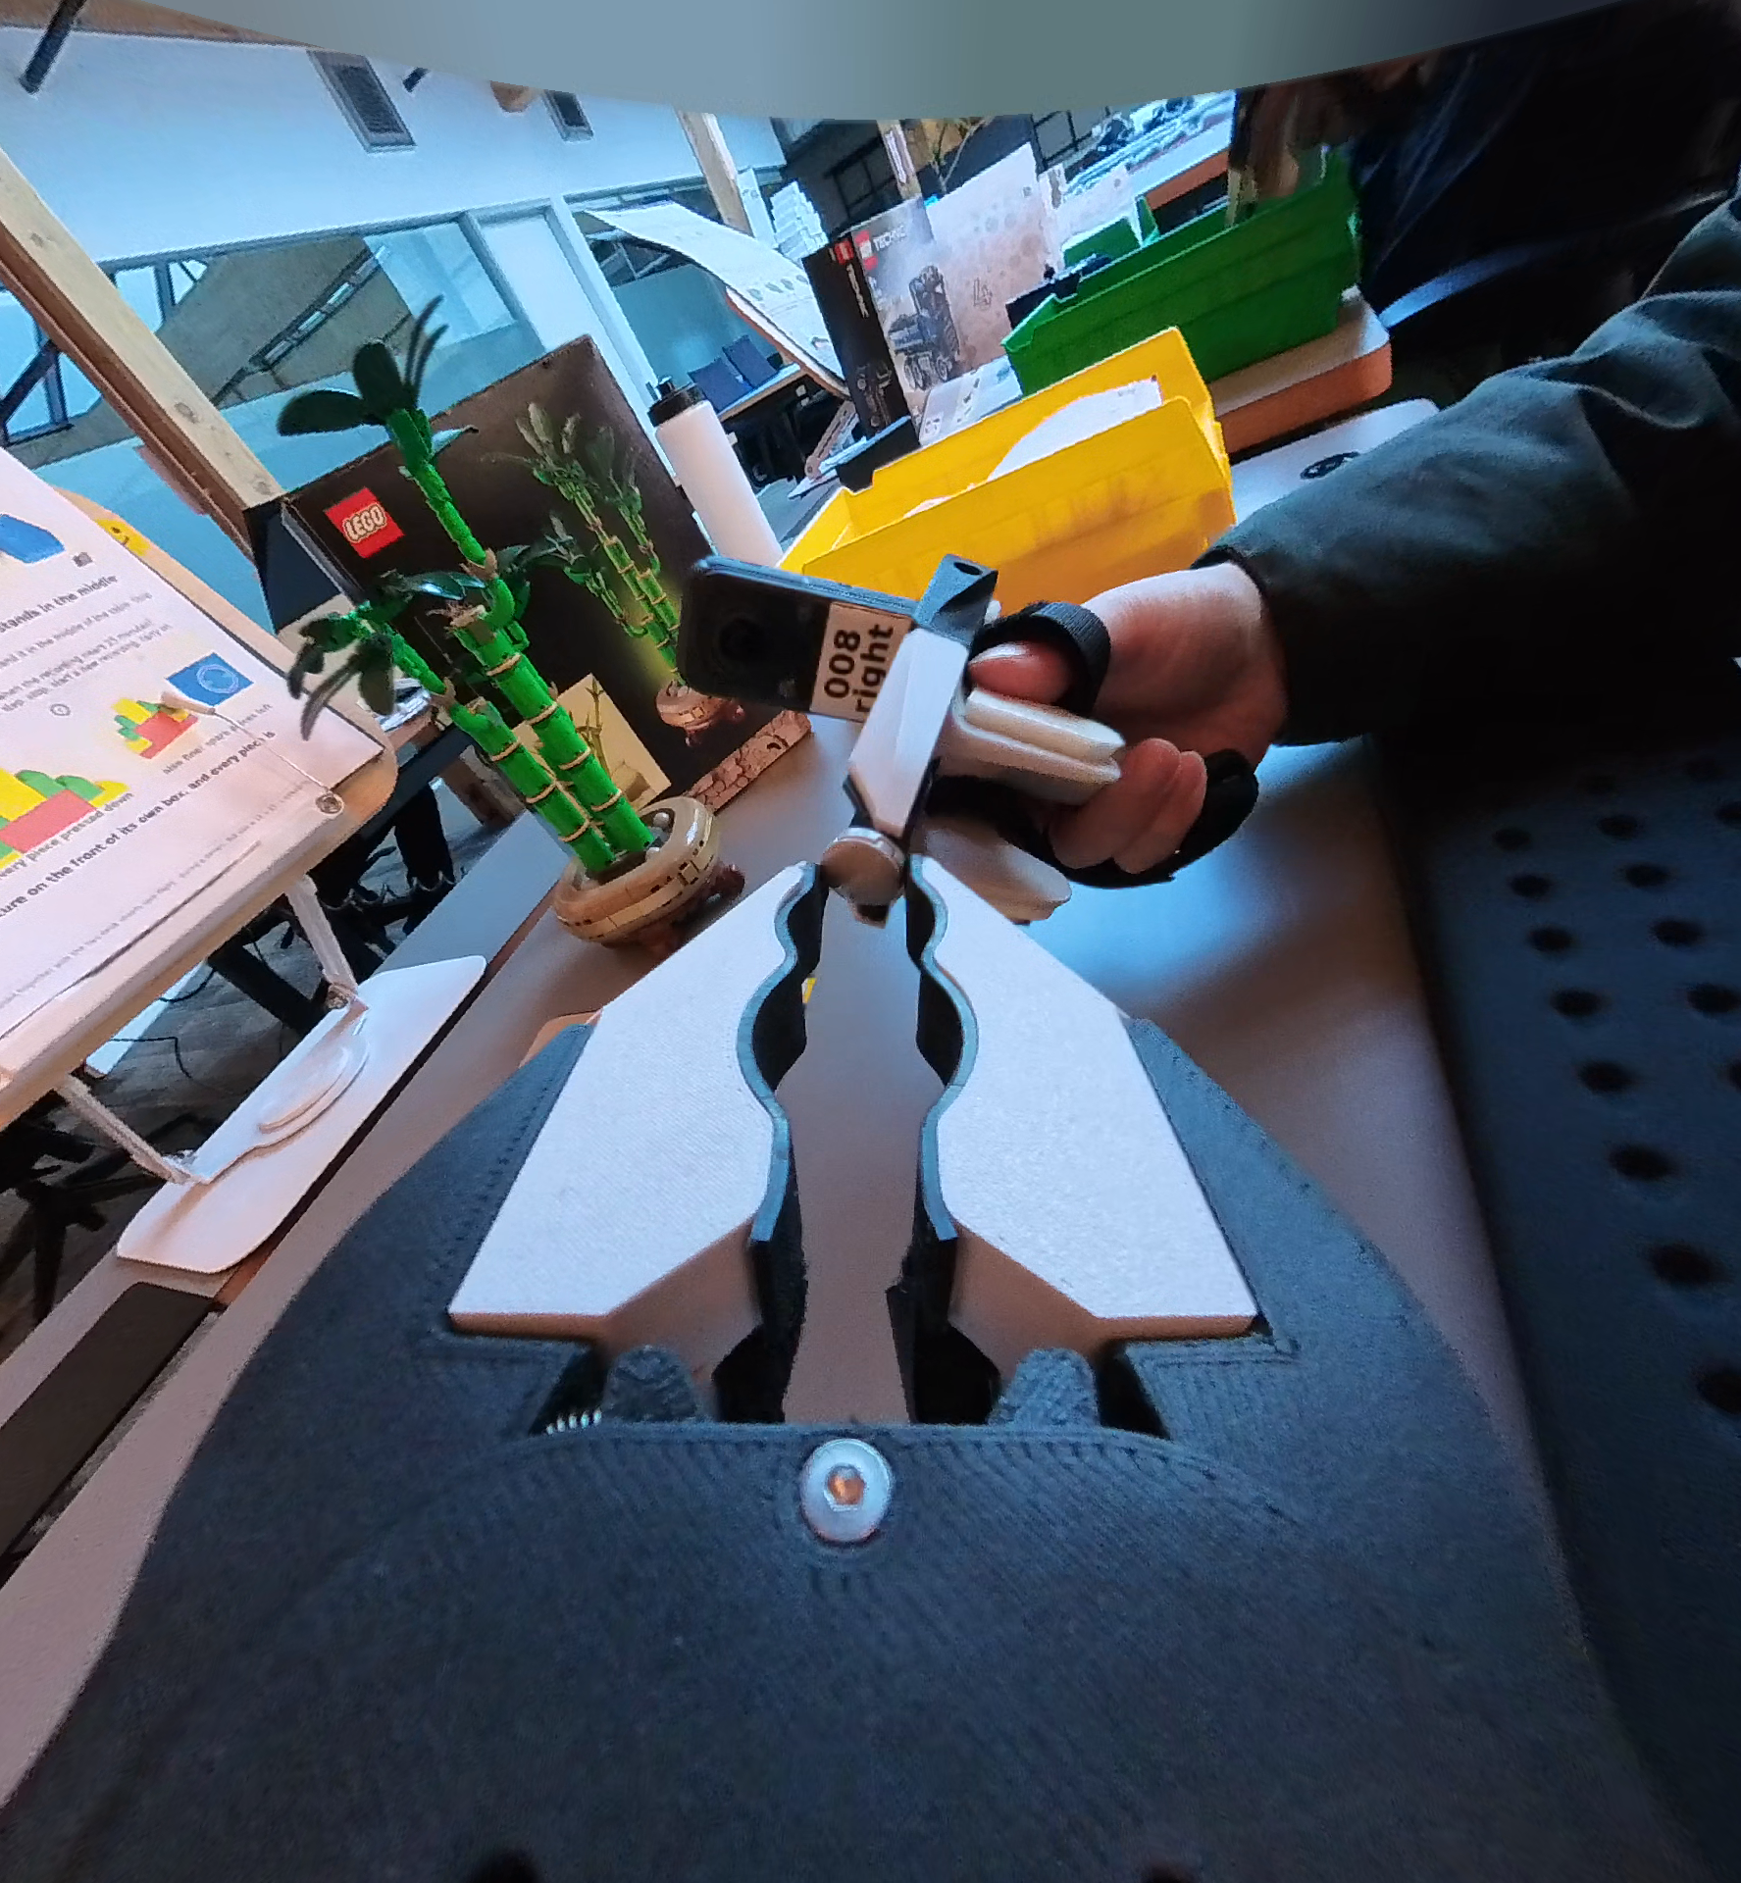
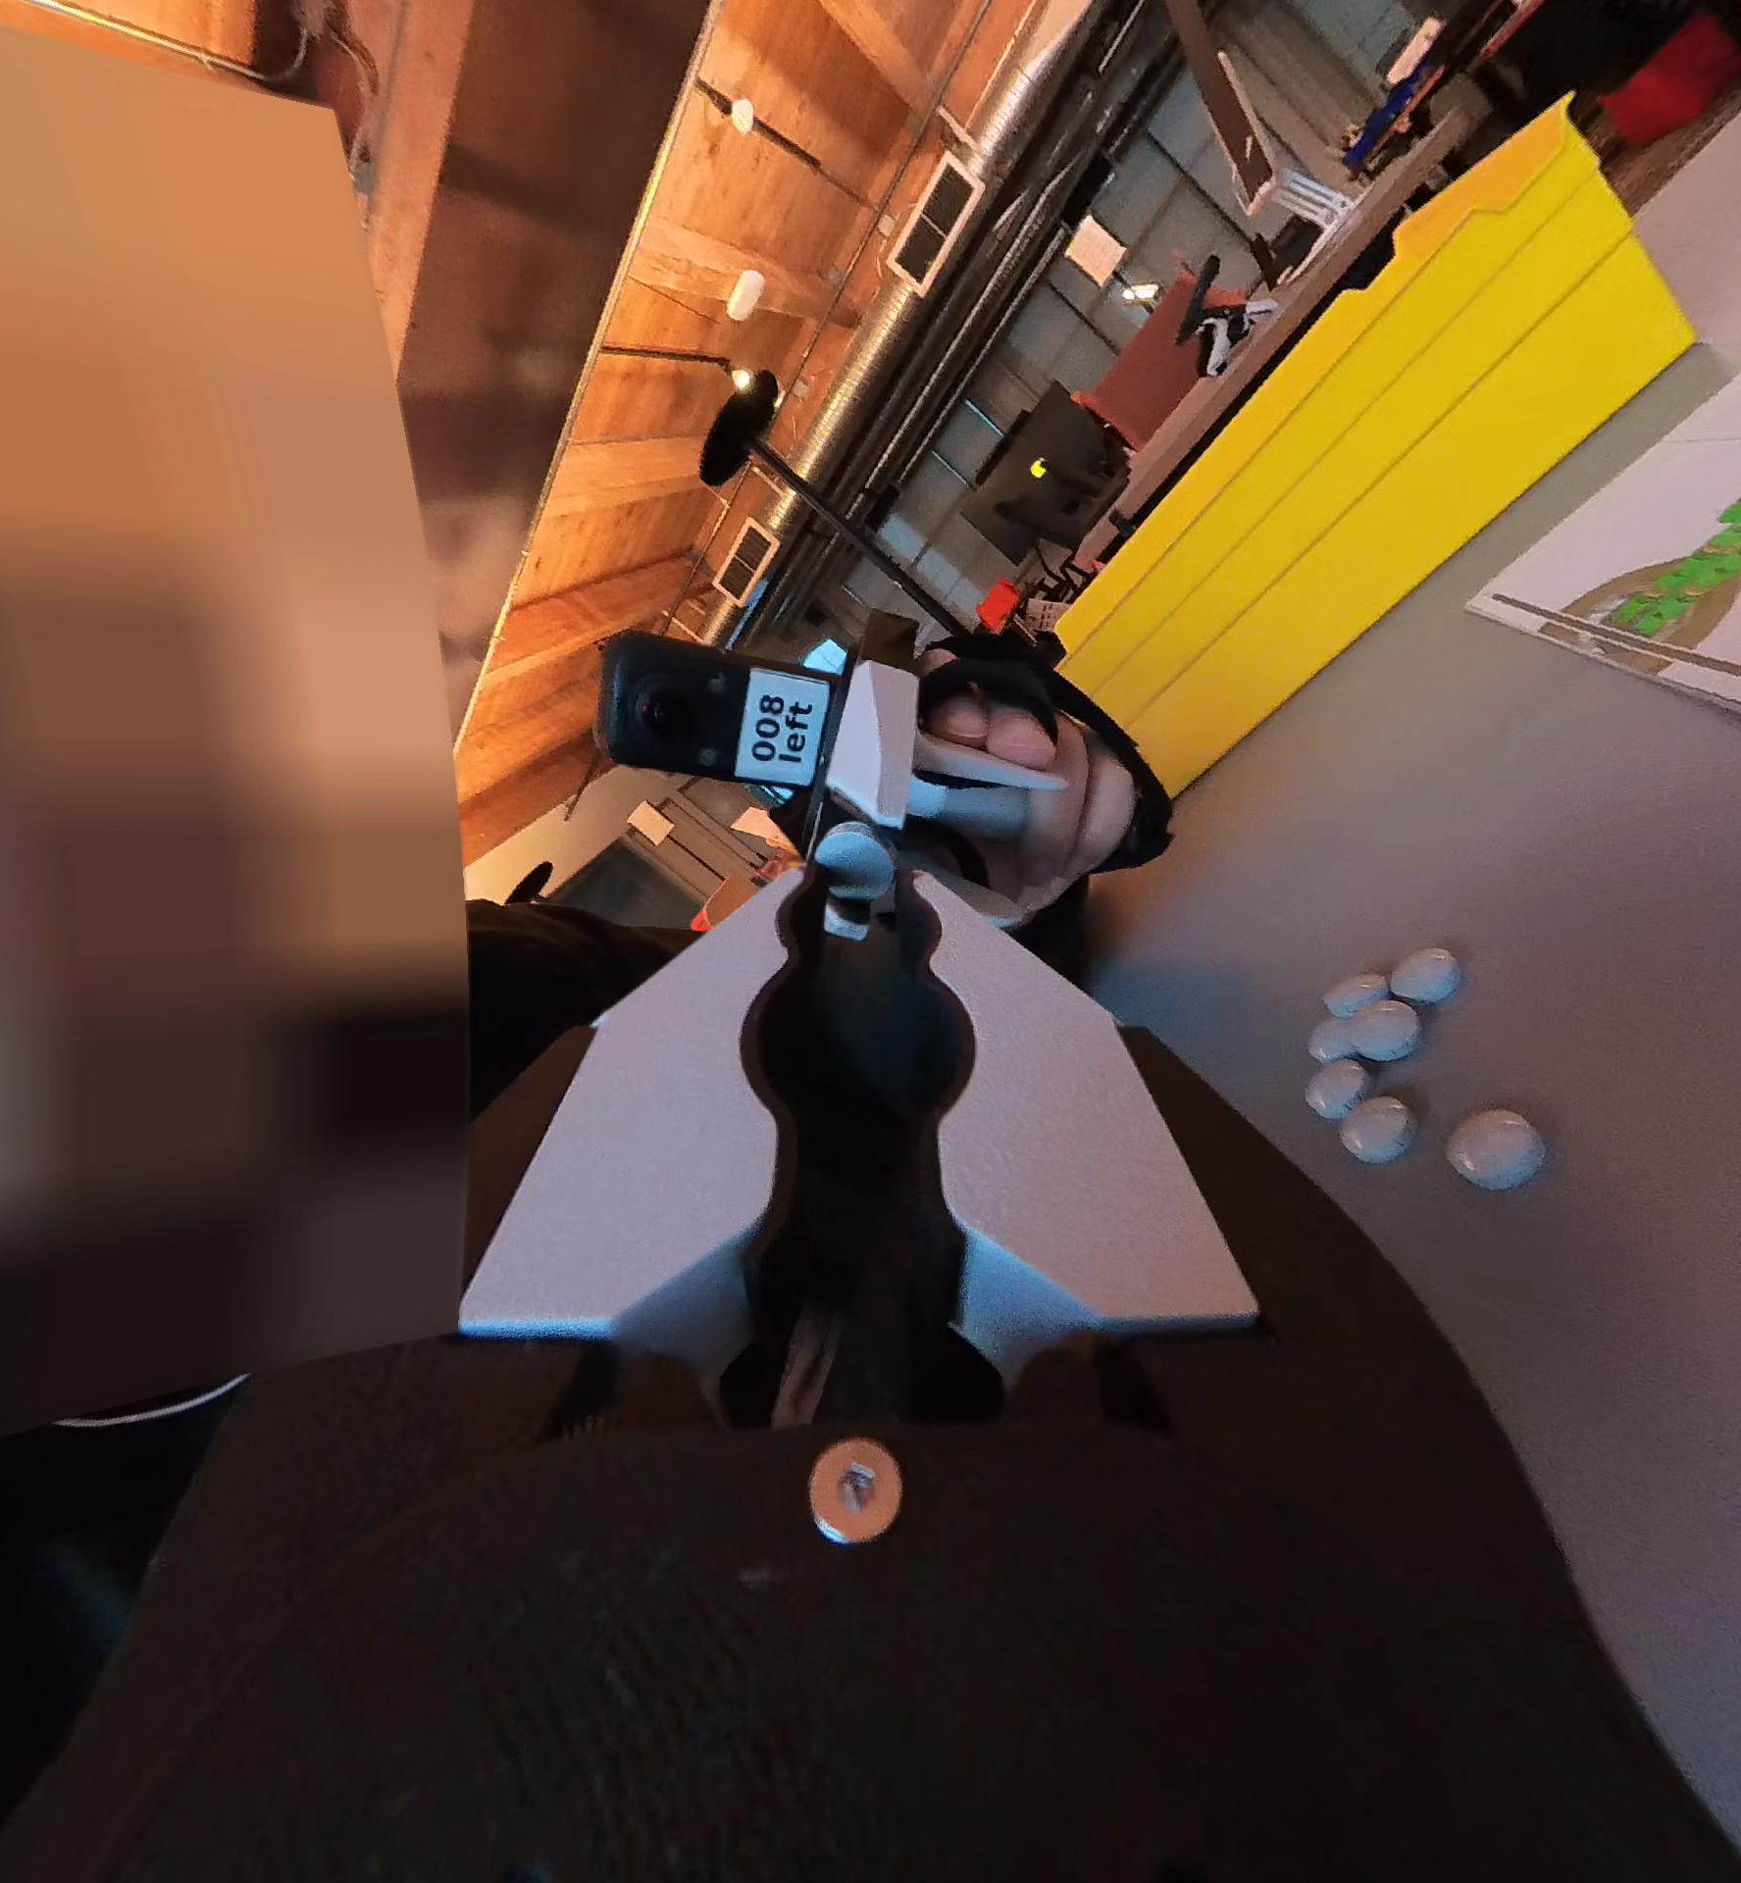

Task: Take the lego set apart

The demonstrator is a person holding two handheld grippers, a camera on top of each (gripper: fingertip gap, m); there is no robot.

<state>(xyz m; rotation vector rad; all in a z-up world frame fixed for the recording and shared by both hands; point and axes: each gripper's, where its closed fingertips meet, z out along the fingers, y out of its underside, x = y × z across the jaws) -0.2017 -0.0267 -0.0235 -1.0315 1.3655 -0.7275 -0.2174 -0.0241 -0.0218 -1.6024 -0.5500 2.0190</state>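
Note:
A small round pale piece (image 1: pixel 861 864) is held in the air between both grippers, above the grey table. My left gripper (image 1: pixel 861 889) is shut on it from the near side. My right gripper (image 2: pixel 851 902) is shut on the same round piece (image 2: pixel 851 861), which has a small white stub under it. The two grippers face each other tip to tip. The green bamboo lego model (image 1: pixel 530 703) stands upright in its tan round pot (image 1: pixel 642 881), to the left of the grippers. Several loose pale round pieces (image 2: pixel 1386 1060) lie together on the table.
The lego box (image 1: pixel 581 571) stands behind the model. An instruction sheet on a stand (image 1: pixel 81 734) is at left. A yellow bin (image 1: pixel 1029 489), a green bin (image 1: pixel 1202 275) and a white bottle (image 1: pixel 708 469) are at the back. A booklet (image 2: pixel 1712 571) lies on the table. Less than 4 cm separates the two grippers' tips. The green bamboo lego model (image 1: pixel 530 703) is about 30 centimetres from both grippers' fingertips.

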